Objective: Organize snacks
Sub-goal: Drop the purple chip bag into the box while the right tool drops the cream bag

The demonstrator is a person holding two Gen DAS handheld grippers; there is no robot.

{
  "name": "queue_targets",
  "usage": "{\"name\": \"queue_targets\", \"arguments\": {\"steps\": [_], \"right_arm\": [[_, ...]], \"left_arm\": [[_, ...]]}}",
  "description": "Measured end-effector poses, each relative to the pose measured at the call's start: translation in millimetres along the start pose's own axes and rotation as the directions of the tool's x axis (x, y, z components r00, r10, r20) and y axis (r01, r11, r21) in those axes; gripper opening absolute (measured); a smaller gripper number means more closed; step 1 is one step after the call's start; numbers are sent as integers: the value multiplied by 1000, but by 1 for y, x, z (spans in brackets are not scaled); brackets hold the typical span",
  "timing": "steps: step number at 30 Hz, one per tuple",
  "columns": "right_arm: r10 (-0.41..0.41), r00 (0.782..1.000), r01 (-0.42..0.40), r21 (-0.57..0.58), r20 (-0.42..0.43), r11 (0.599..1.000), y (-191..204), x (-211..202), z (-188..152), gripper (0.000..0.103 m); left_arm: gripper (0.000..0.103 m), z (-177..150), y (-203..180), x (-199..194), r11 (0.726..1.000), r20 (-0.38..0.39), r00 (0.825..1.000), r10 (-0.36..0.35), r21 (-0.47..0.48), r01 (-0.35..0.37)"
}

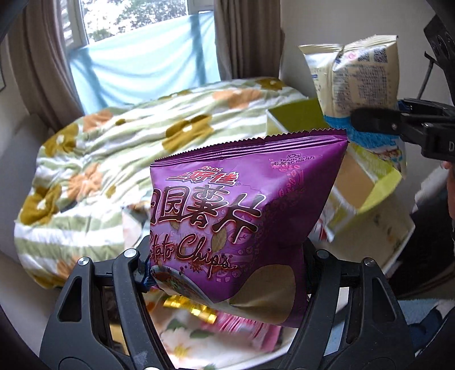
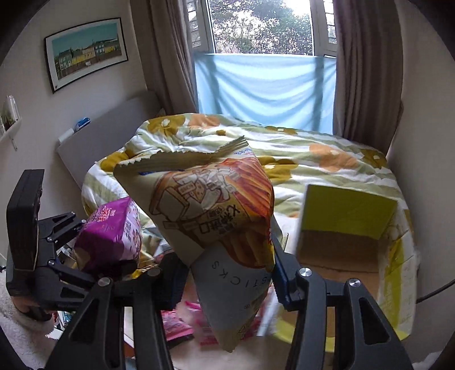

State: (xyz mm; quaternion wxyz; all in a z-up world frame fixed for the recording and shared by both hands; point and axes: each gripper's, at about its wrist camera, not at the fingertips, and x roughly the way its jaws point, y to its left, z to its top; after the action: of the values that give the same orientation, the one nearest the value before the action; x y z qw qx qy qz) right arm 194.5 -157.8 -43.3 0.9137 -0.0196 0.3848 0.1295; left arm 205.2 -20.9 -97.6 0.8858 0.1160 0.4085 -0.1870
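Left gripper (image 1: 227,264) jaws clamped on purple chip bag (image 1: 241,216); right gripper (image 2: 227,273) jaws clamped on cream sticks bag (image 2: 210,210); both above bed (image 2: 327,159).

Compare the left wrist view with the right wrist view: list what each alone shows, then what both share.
Left wrist only: the "Potato Chips" lettering on the purple bag and the cream bag's printed back.
Right wrist only: the framed picture, the box's bare inside, and "STICKS" on the cream bag's front.
Both: both bags, each clamped in tongs, the floral quilt, the window.
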Motion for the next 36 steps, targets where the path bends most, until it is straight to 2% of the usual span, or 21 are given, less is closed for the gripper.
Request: {"name": "queue_targets", "arguments": {"steps": [5,9,15,20,22,24,28,30,36], "right_arm": [[-38,999,38,13,-5,999,-65,-3,10,47],[-67,997,70,58,-47,996,-125,4,15,47],[-75,990,92,140,-123,986,-200,18,15,47],[-73,985,103,200,-155,974,-234,29,12,47],[-69,985,103,217,-161,971,-242,31,9,47],[-68,984,107,233,-167,967,-249,35,6,47],[-71,982,115,249,-177,962,-255,40,4,47],[-67,980,112,247,-186,962,-253,43,4,47],[-84,975,125,198,-205,972,-243,58,9,47]], "left_arm": [[69,60,-47,30,1000,28,1000,-13,-2,13],[69,109,-88,69,999,23,999,-39,-4,39],[69,166,-146,145,997,-55,996,-74,-43,71],[69,194,-178,197,998,-133,989,-64,-12,63],[74,200,-183,211,998,-152,986,-63,0,63],[103,203,-187,219,998,-146,987,-67,6,69],[102,190,-179,211,997,-141,987,-83,-8,83],[102,181,-175,204,998,-139,988,-66,-3,67],[102,155,-153,183,997,-147,987,-68,-46,62]]}}
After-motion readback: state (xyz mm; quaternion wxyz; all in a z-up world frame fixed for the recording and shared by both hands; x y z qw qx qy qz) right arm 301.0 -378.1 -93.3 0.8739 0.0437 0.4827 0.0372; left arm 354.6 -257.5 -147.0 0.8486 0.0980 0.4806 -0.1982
